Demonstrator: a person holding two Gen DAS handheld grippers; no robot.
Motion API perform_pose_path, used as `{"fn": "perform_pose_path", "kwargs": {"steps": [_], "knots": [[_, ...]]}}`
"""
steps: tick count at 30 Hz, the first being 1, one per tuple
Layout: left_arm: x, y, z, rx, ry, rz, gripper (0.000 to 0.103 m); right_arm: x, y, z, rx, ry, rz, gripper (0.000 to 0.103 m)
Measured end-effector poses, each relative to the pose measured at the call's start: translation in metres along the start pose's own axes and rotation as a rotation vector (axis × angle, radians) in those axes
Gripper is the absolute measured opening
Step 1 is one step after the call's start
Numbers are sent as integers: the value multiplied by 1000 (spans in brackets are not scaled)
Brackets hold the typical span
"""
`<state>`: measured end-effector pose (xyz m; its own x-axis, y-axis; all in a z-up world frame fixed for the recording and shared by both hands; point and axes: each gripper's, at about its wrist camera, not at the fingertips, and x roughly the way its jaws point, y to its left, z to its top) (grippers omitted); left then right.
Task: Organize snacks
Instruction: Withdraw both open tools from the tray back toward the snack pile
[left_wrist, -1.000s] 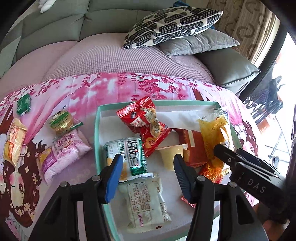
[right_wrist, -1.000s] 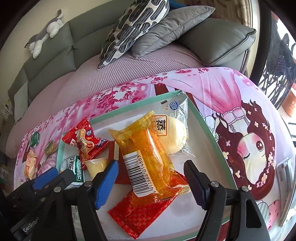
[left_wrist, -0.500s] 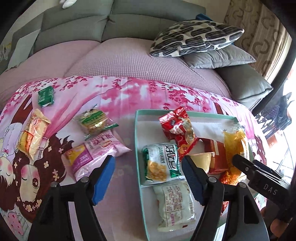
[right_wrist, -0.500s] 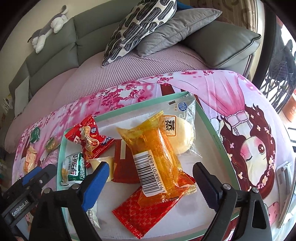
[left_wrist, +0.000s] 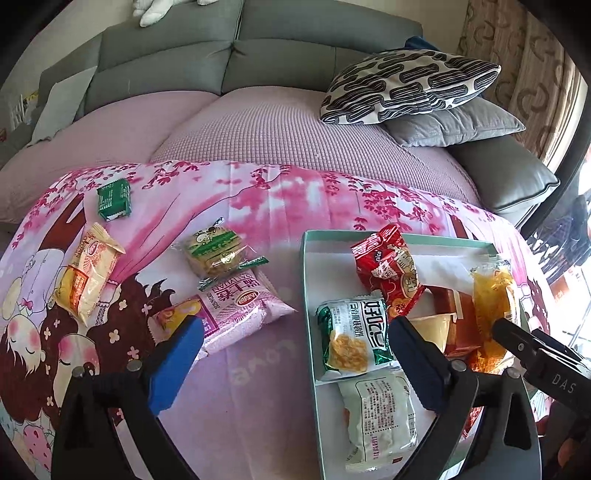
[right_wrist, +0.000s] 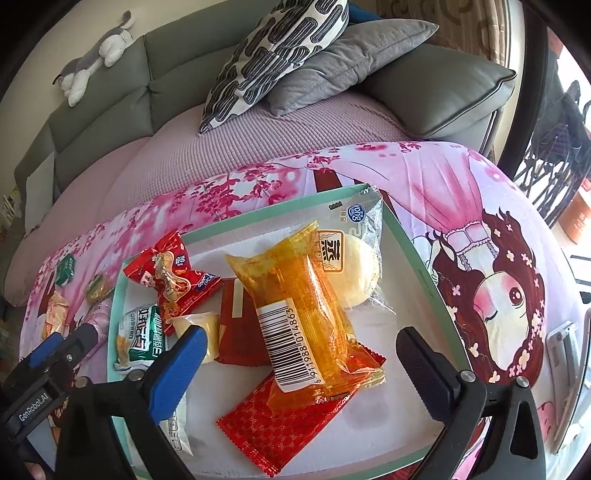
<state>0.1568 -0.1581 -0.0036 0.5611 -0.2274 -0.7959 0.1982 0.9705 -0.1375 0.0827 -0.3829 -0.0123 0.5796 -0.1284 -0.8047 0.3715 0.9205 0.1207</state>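
Note:
A teal-rimmed tray (left_wrist: 309, 302) (right_wrist: 413, 243) holds several snack packs: a red bag (left_wrist: 388, 271), a green-white pack (left_wrist: 352, 338), a white pack (left_wrist: 380, 417), an orange pack (right_wrist: 306, 310) and a bun (right_wrist: 360, 269). Outside it on the pink cloth lie a pink pack (left_wrist: 229, 310), a green-yellow biscuit pack (left_wrist: 216, 253), a yellow pack (left_wrist: 88, 273) and a small green pack (left_wrist: 113, 199). My left gripper (left_wrist: 295, 350) is open and empty, above the tray's left edge. My right gripper (right_wrist: 299, 358) is open and empty over the tray.
The pink printed cloth (left_wrist: 280, 199) covers a low surface in front of a grey sofa (left_wrist: 236, 55) with patterned and grey pillows (left_wrist: 413, 85). A toy animal (right_wrist: 96, 55) lies on the sofa back. A metal object (right_wrist: 561, 339) sits at the cloth's right edge.
My left gripper has drawn back and swung left from over the tray's packs, so the loose snacks left of the tray show. My right gripper has pulled back slightly. Both stay open.

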Motion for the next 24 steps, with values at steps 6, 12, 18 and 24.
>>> {"fn": "perform_pose_path", "kwargs": {"steps": [6,12,18,24], "knots": [[-4,-1,-2,19,-23,-1,100,-3,0,0,-1,-25,11,103],[-15,-2,-4,57,-112,-8,100,-8,7,1,-13,-59,42,103],[-19,11,-3,24,-101,-41,100,-10,12,2,-3,-74,85,103],[-25,24,-2,5,-86,-43,100,-7,21,1,-36,-70,88,103]]}}
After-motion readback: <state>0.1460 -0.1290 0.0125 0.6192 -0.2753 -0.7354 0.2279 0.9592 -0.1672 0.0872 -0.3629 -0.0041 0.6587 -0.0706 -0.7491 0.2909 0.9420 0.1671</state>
